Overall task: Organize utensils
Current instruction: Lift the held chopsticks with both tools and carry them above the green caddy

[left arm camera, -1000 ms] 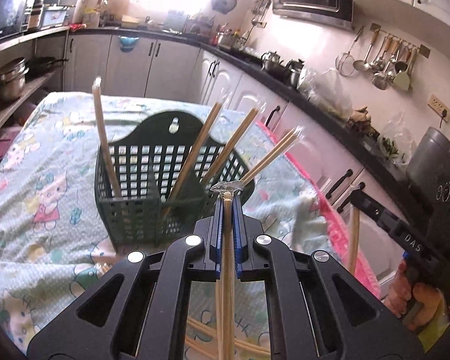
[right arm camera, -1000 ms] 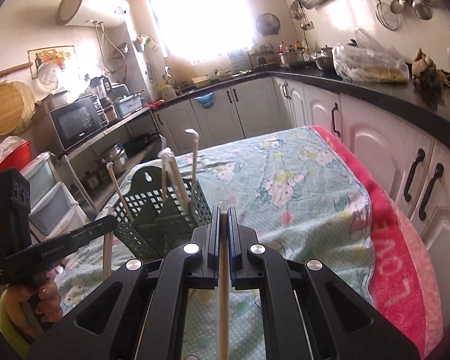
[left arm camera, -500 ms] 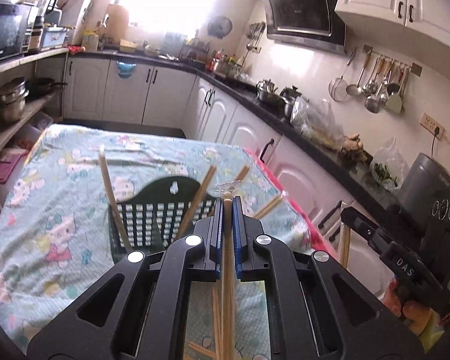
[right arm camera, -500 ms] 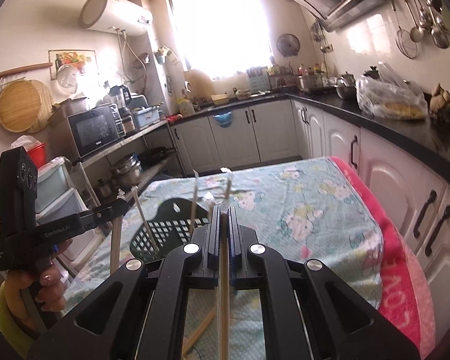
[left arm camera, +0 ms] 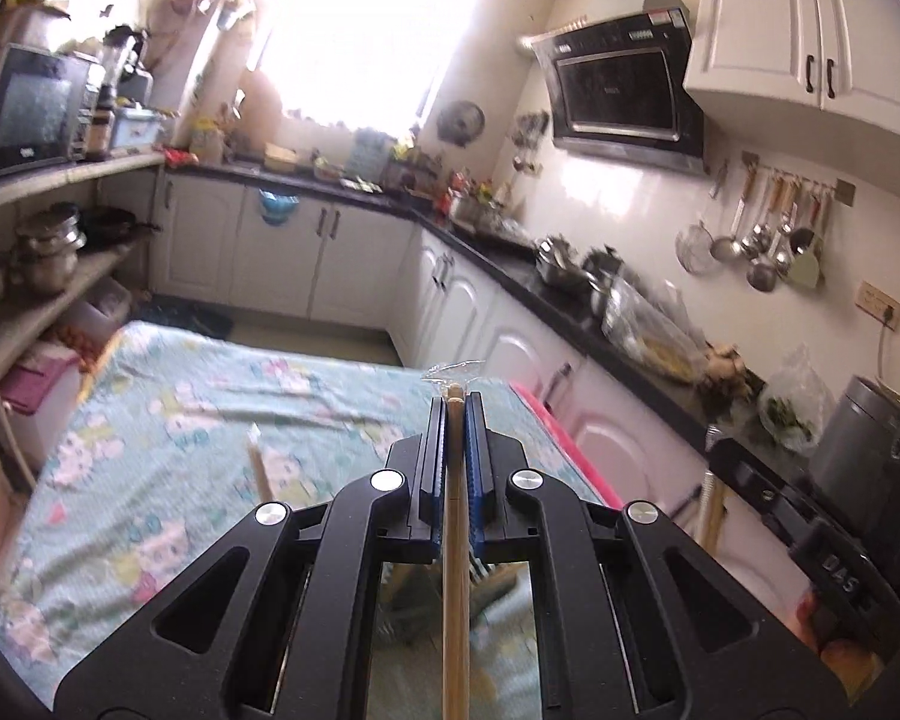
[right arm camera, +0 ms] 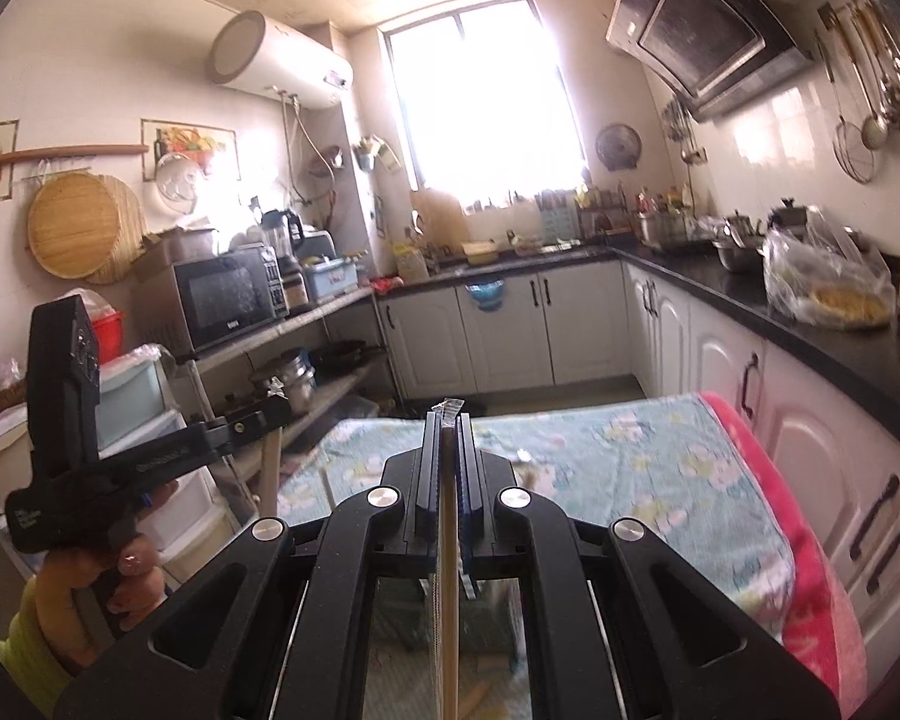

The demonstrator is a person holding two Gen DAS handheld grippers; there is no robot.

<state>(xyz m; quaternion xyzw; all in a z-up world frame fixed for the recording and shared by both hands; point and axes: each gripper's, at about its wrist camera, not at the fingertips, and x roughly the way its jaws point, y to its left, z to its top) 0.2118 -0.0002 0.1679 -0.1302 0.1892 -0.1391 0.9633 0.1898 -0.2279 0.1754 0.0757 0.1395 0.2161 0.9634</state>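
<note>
Left tool [left arm camera: 455, 405]: jaws pressed together on a pair of wooden chopsticks [left arm camera: 453, 570], which run lengthwise between the blue pads and show their blunt ends, with a scrap of clear wrapper, just past the tips. Right tool [right arm camera: 447, 420]: jaws likewise pressed together, pinching a single wooden chopstick [right arm camera: 447, 570] along its length, a bit of clear wrapper at the far end. Both tools are held above the near part of the bench [left arm camera: 168, 408], which is covered with a pale green cartoon-print cloth; a pink towel [right arm camera: 810, 540] lies along its right edge. In the right wrist view the left tool appears at the left, gripped by a hand [right arm camera: 96, 588] in a yellow sleeve, with a chopstick hanging from its tip. In the left wrist view the right tool [left arm camera: 714, 462] shows at the far right, a chopstick likewise hanging below it. One further chopstick [left arm camera: 258, 468] stands up to the left of the left tool, its lower end hidden behind the tool body. Dark green mesh, blurred, is glimpsed through the gaps under both tools; what it is cannot be told. Background: white cabinets [right arm camera: 510, 330] under a black counter, a bright window [right arm camera: 480, 96] on the far wall, ladles [left arm camera: 762, 240] hanging on the right.
</note>
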